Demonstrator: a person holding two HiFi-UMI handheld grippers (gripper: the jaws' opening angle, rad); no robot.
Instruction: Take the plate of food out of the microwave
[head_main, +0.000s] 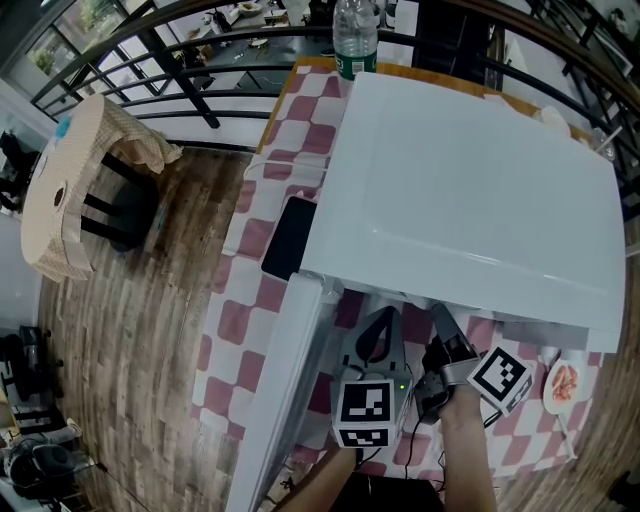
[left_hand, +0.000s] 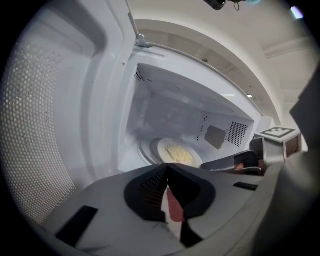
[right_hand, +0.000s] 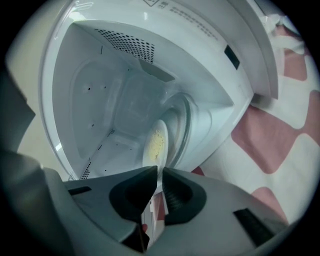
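The white microwave (head_main: 470, 190) stands on a pink-checked table with its door (head_main: 290, 400) swung open to the left. Inside, a white plate (right_hand: 155, 142) of yellow food (left_hand: 177, 152) lies on the glass turntable. My right gripper (right_hand: 160, 172) reaches into the opening, and its jaws are shut on the plate's near rim. The left gripper (left_hand: 167, 166) hangs just outside the opening, shut and empty, with its tips short of the plate. In the head view both grippers, left (head_main: 380, 318) and right (head_main: 443, 325), sit side by side under the microwave's front edge, which hides the plate.
A black phone (head_main: 290, 238) lies on the table left of the microwave. A water bottle (head_main: 355, 40) stands behind it. A small dish with red food (head_main: 563, 385) sits at the table's right edge. A cushioned chair (head_main: 70, 190) stands on the wooden floor to the left.
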